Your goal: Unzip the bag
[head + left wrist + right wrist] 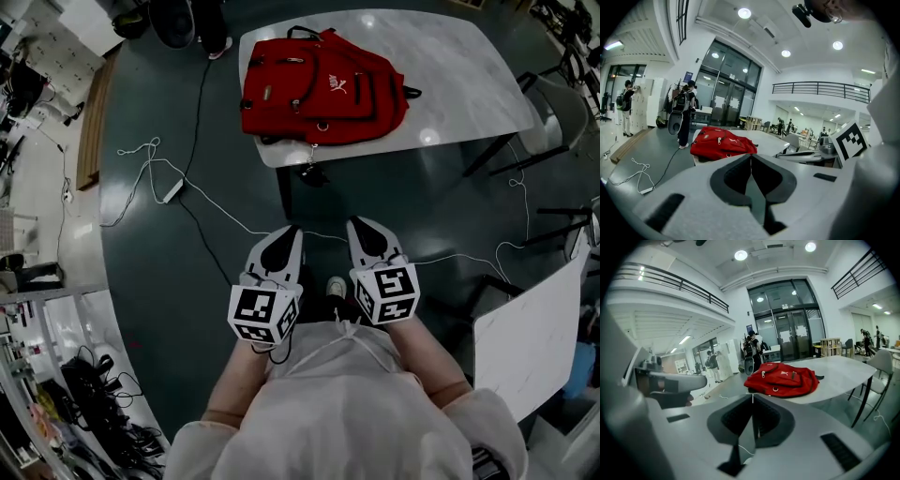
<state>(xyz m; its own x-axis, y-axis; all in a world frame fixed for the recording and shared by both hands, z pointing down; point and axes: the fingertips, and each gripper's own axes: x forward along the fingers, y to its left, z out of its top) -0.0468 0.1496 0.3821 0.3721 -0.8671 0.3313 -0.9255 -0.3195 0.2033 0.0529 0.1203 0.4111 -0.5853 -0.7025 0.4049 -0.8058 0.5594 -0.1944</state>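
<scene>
A red backpack [323,86] lies flat on the white marble table [469,75], at its left end; it also shows ahead in the left gripper view [723,143] and the right gripper view [782,378]. Both grippers hang side by side over the dark floor, well short of the table. My left gripper [290,232] has its jaws closed tip to tip with nothing between them. My right gripper [358,225] is likewise shut and empty. The left gripper's tips [751,155] and the right gripper's tips [753,395] point toward the bag.
White cables [164,183] and a power strip lie on the floor left of the table. A black table leg [286,192] stands ahead. A chair [558,112] sits right of the table; a white board [530,337] is at right. People stand beyond the table [683,115].
</scene>
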